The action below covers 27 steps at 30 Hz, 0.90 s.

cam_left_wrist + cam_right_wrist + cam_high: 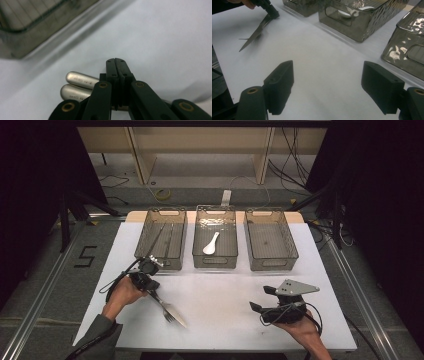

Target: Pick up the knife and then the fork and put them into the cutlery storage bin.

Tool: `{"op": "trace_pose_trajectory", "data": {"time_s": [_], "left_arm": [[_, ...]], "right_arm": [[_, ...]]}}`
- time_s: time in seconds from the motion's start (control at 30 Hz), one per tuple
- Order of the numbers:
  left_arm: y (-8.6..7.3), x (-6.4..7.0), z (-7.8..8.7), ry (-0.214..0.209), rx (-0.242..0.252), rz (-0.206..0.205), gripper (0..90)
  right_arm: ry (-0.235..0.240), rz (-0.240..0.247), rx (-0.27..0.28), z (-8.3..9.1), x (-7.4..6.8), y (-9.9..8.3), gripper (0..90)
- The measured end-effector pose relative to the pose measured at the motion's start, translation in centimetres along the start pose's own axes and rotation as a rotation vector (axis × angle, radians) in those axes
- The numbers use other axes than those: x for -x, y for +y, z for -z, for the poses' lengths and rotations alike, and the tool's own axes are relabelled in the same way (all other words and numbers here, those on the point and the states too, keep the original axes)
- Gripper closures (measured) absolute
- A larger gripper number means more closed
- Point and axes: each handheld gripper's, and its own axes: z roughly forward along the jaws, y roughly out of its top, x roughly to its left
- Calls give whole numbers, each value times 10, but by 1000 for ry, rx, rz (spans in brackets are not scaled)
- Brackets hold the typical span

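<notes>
A metal fork and knife [170, 311] stick out together from my left gripper [151, 286], which is shut on their handles near the table's front left. Their rounded handle ends [80, 80] lie side by side under the shut jaws of the left gripper [116, 62]. In the right gripper view the two utensils [255, 33] slant down to the white tabletop, tips close to it, held by the left gripper [270, 10]. My right gripper [261, 299] stands open at the front right, and nothing lies between the jaws of the right gripper [327, 87].
Three clear grey bins stand in a row at the back. The left bin [161, 265] holds thin long utensils [162, 237]. A white spoon [211, 243] lies in the middle bin [215, 262]. The right bin [274, 265] holds nothing. The white table [225, 290] ends just behind my hands.
</notes>
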Motion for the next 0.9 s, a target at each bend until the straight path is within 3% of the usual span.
{"op": "trace_pose_trajectory", "data": {"time_s": [0.17,0.43,0.7,0.87,0.9], "left_arm": [[-18,0,8,-28,-20,41,891],[-39,5,17,-39,-47,80,890],[-53,12,24,-56,-87,85,890],[-55,12,25,-61,-78,79,887],[-55,13,25,-60,-78,75,852]], "right_arm": [[2,5,-2,0,-1,0,271],[2,5,-4,-1,-1,1,270],[2,6,-6,-2,-2,0,271],[0,7,-5,-1,-2,1,271],[0,6,-4,-1,-2,1,271]]}}
